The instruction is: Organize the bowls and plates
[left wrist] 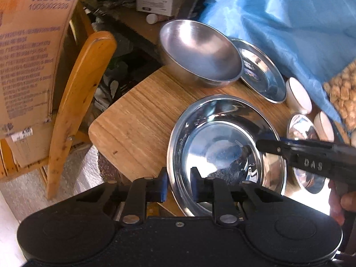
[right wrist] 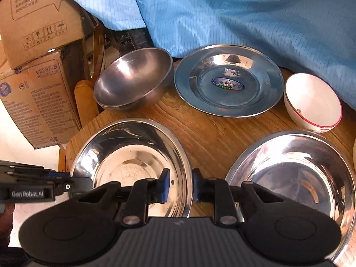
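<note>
A shiny steel plate (left wrist: 224, 138) lies near the table's front left corner; it also shows in the right wrist view (right wrist: 124, 151). My left gripper (left wrist: 179, 183) is open, its fingers astride the plate's left rim. My right gripper (right wrist: 181, 183) is open, astride the same plate's right rim; it reaches in from the right in the left wrist view (left wrist: 267, 145). A second shiny plate (right wrist: 296, 173) lies to the right. Behind stand a steel bowl (right wrist: 133, 77), a blue-tinted plate with a sticker (right wrist: 227, 80) and a white bowl (right wrist: 311, 102).
The wooden table (left wrist: 138, 122) ends at a rounded corner on the left. A wooden chair back (left wrist: 77, 102) and cardboard boxes (left wrist: 29, 55) stand beyond it. Blue cloth (right wrist: 222, 11) hangs over the table's back. Another white bowl (left wrist: 323, 123) stands at the right.
</note>
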The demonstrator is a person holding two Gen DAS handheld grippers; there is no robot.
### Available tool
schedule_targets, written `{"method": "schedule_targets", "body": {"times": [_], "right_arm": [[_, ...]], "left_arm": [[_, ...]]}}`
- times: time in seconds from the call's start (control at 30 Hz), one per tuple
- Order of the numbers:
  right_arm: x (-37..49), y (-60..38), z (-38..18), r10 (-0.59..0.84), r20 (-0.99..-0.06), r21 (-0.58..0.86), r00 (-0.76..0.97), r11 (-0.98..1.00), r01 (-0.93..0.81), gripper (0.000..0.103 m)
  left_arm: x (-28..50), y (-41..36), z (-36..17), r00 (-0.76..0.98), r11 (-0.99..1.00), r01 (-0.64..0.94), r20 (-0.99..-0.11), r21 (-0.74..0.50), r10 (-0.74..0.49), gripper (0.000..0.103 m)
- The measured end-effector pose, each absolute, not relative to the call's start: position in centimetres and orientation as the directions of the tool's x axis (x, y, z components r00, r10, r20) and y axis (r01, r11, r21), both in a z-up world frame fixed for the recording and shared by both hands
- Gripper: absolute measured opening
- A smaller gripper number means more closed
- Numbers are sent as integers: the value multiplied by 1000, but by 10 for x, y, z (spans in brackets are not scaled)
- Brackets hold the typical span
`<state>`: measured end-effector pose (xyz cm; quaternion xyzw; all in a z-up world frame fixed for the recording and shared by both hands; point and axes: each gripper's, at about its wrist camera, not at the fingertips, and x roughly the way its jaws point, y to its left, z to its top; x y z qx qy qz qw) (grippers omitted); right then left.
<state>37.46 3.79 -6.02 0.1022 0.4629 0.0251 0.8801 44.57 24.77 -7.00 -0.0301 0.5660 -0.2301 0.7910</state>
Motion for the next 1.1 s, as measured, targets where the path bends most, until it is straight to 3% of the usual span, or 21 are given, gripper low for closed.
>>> {"method": "schedule_targets", "body": {"times": [0.27, 0.43, 0.63, 1.1], "right_arm": [[353, 32, -42, 116, -770, 224, 628, 970, 94, 20], [334, 12, -23, 43, -722, 245, 691, 950, 196, 13], [303, -19, -10, -83, -677, 260, 731, 902, 343, 11], [237, -64, -26, -284, -699, 275, 657, 741, 613, 11]], "left_arm": [[456, 241, -52, 258, 884, 325, -868, -337, -425, 21], [461, 213, -36, 257, 848, 412, -850, -334, -459, 21], [462, 165, -28, 207, 782, 527, -842, -333, -498, 21], [439, 68, -41, 49, 611, 713, -845, -344, -533, 21]]}}
